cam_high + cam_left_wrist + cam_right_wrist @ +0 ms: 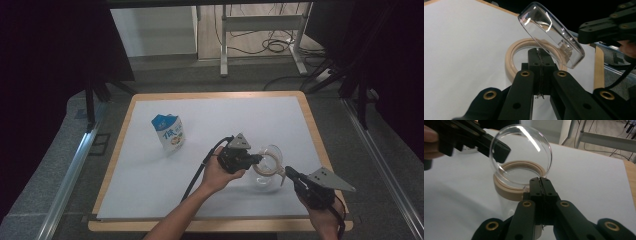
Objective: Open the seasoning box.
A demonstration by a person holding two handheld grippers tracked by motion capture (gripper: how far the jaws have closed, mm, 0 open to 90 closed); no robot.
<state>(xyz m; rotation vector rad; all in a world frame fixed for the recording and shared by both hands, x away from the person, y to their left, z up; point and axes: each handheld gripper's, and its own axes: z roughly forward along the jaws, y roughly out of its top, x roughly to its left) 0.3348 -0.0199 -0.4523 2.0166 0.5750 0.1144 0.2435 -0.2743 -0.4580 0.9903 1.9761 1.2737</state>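
On the white sheet [150,165] that covers the wooden-edged table [116,160] stand two things: one clear glass jar with a pale wooden ring at its mouth [266,172], at the near right, and one blue-and-white printed pouch [169,132], well apart from it toward the far left. One round clear glass lid [272,152] stands tilted up over the jar's mouth. Two grippers meet at the jar. The left gripper [260,159] reaches in from the left, its jaws pressed together with no gap, their tips at the near side of the ring; whether they pinch the rim I cannot tell. The right gripper [287,172] comes from the near right, jaws likewise closed, tips at the ring's edge.

The left gripper view looks along its closed jaws to the ring [510,60] and shows the lid [551,33] edge-on, leaning above it, with the other gripper at the upper right. The right gripper view shows the lid [521,155] face-on as a full circle, the ring [507,191] beneath it, and the glass wall of the jar below the ring. The high view shows the pouch.
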